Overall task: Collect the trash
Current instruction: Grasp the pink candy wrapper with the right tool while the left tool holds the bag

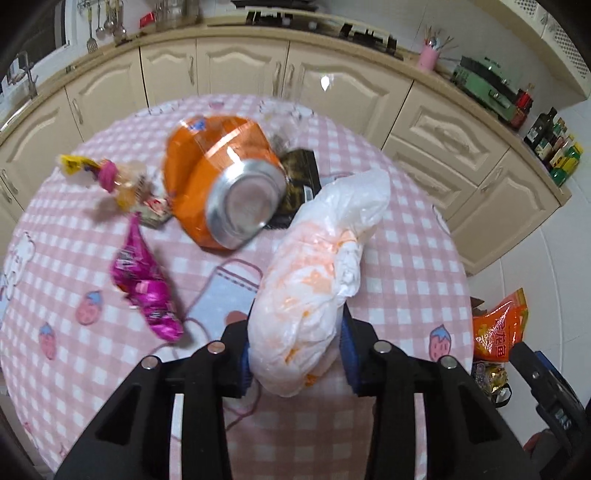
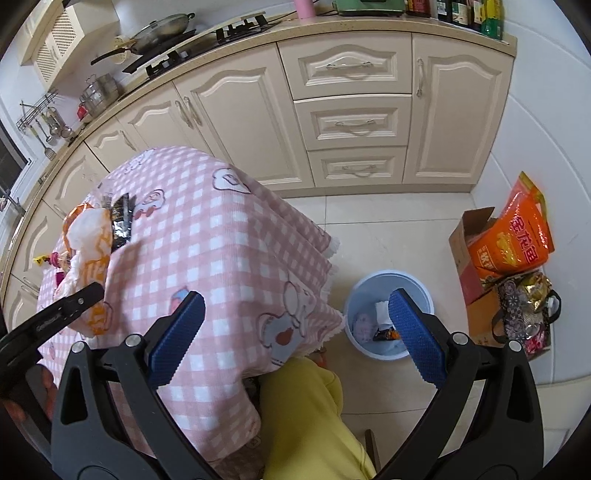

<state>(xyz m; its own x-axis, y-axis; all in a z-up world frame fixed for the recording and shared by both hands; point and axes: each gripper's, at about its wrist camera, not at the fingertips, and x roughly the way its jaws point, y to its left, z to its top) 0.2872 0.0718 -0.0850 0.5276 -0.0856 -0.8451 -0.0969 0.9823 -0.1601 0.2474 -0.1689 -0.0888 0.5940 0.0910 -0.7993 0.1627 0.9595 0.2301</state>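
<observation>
Holding a crumpled white plastic bag with orange print point(image 1: 310, 273) clamped between its fingers, the left tool point(image 1: 295, 354) is above the pink checked table point(image 1: 406, 258); the right tool point(image 2: 295, 332) gapes empty. The round pale-blue bin point(image 2: 388, 284), on the floor at the table's 3 o'clock, already contains several scraps. Remaining on the table: crushed orange can point(image 1: 221, 177) at 12 o'clock, magenta foil wrapper point(image 1: 147, 284) at 9 o'clock, smaller wrappers.

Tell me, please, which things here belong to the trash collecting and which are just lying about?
Job:
white bag in left claw
orange can
magenta wrapper
black packet
blue bin
right claw, open

Lying about:
pink cup
bottles
wok
orange sack
</observation>
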